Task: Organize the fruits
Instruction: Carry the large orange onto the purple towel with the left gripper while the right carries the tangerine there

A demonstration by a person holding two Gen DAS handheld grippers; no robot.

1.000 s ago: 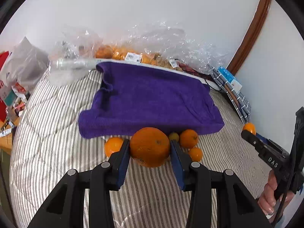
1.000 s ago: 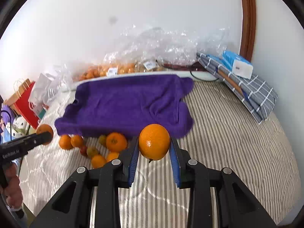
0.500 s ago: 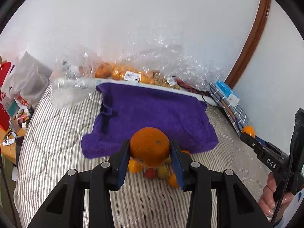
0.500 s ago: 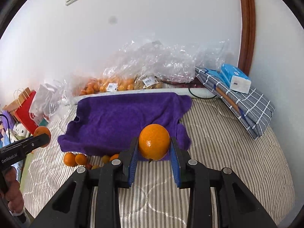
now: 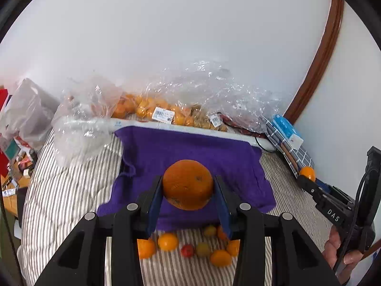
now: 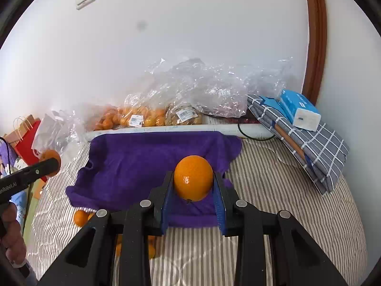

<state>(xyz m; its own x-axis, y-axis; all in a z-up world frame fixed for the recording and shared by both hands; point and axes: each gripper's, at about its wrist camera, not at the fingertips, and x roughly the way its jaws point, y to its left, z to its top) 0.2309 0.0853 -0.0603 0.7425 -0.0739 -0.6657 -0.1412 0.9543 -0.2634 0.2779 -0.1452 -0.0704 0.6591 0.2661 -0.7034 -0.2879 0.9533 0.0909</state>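
My left gripper [image 5: 188, 190] is shut on a large dull orange [image 5: 188, 184], held in the air above the near edge of a purple towel [image 5: 190, 152] on the striped bed. My right gripper [image 6: 193, 186] is shut on a bright orange [image 6: 193, 177], also held above the towel [image 6: 142, 159]. Several small loose fruits [image 5: 202, 247] lie on the bed below the towel's near edge: oranges, a red one and a greenish one. Each gripper shows at the edge of the other's view, the right one [image 5: 307, 178] and the left one [image 6: 48, 163].
Clear plastic bags of oranges [image 5: 152, 109] and crumpled plastic [image 6: 204, 88] line the wall behind the towel. A folded checked cloth [image 6: 309, 138] with a blue tissue pack [image 6: 300, 109] lies at the right. A red paper bag [image 6: 26, 140] and clutter stand at the left.
Both grippers have risen and pulled back with their oranges. The towel and the loose fruits now appear lower and farther off in both views.
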